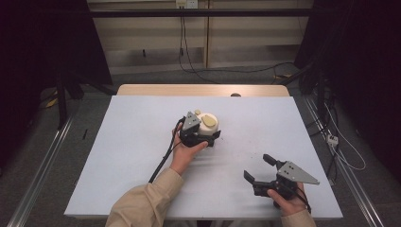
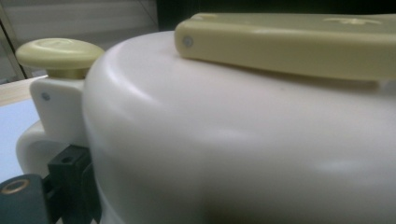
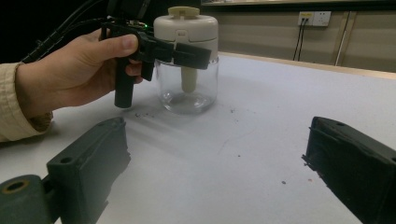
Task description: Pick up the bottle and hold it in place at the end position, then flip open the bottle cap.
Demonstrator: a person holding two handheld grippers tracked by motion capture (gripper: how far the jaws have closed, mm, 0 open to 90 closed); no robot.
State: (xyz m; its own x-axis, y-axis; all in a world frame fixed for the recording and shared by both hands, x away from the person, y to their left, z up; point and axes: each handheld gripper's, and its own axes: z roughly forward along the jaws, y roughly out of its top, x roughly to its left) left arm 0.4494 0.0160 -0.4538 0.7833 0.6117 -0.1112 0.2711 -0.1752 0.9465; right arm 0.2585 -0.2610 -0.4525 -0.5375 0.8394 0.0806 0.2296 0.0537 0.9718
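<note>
Left gripper (image 1: 208, 136), held level at mid-table, clamps the jar (image 3: 187, 65) below its lid; right gripper (image 1: 257, 169) rests near right, jaws apart.

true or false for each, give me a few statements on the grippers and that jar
1. The left gripper is clamped around the clear glass jar with a cream plastic lid. True.
2. The right gripper holds the jar. False: its jaws are open and empty, apart from the jar.
3. The jar lies on its side. False: it stands upright on the pale blue table top.
4. A pale yellow knob sits on the lid. True.
</note>
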